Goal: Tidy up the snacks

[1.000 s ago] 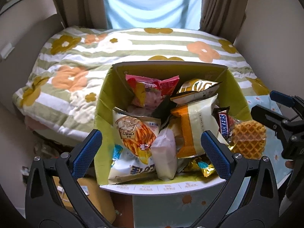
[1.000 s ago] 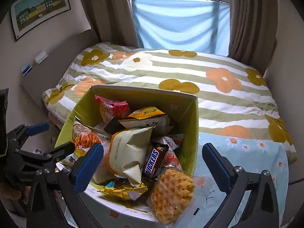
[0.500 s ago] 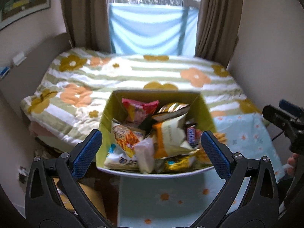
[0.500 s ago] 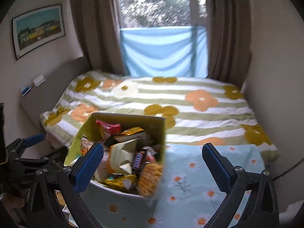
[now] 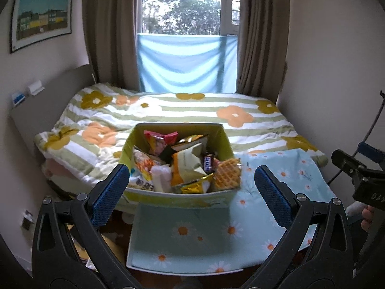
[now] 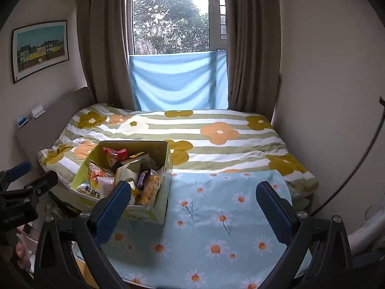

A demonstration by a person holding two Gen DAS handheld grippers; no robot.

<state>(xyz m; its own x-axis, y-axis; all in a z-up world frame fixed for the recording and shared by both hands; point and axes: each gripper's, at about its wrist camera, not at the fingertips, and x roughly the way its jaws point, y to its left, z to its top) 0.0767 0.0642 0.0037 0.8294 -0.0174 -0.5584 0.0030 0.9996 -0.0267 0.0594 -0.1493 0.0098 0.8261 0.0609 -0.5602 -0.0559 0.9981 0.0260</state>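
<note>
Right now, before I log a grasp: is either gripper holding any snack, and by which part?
Nothing is held. The left gripper and right gripper are both open, short of the snack box.

1. Small bedroom, pale walls (image 6: 312, 72).
2. Bed (image 6: 216, 130) under striped, flowered quilt, against grey headboard (image 6: 55, 118).
3. Window (image 6: 170, 16) behind, daylight, trees outside, brown curtains (image 6: 105, 48), blue cloth (image 6: 178, 82) across lower part.
4. Framed picture (image 6: 39, 48) on left wall.

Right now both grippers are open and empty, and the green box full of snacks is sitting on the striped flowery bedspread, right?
Not quite. The left gripper and right gripper are both open and empty, but the green box of snacks sits on the light blue daisy-print cloth, not on the striped bedspread behind it. The right wrist view shows this best.
</note>
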